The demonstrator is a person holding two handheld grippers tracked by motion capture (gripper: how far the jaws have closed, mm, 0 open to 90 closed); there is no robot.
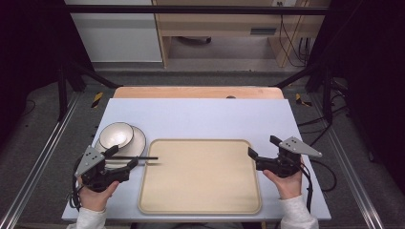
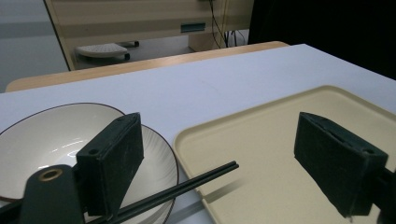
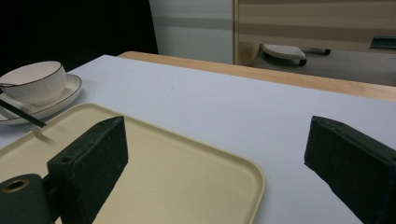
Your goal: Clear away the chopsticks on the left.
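High view: the left claw (image 1: 125,157) sits over the left edge of the pale surface (image 1: 200,117), held in a hand (image 1: 95,193) that comes up from the bottom, and its jaws are spread with nothing between them. Just beyond it, a cream bowl (image 1: 116,134) stands on a plate (image 1: 137,142) of the same colour, both with a thin dark rim. A pair of black chopsticks (image 1: 136,158) lies across the near rim of the plate, right by the claw. Their long axis runs left to right, with the tips pointing right and reaching just past the left lip of the beige tray (image 1: 200,176). In the left gripper view the sticks (image 2: 187,185) pass under the left jaw and slant up to the right, tips over the tray's corner and casting a shadow on it; I cannot tell whether the tips touch the tray. The tray lies between the two claws, bare. At its right edge the right claw (image 1: 262,151) is also spread wide and holds nothing, one jaw over the tray's rim and one over the bare surface in the right gripper view. No writing can be read on any of these things.
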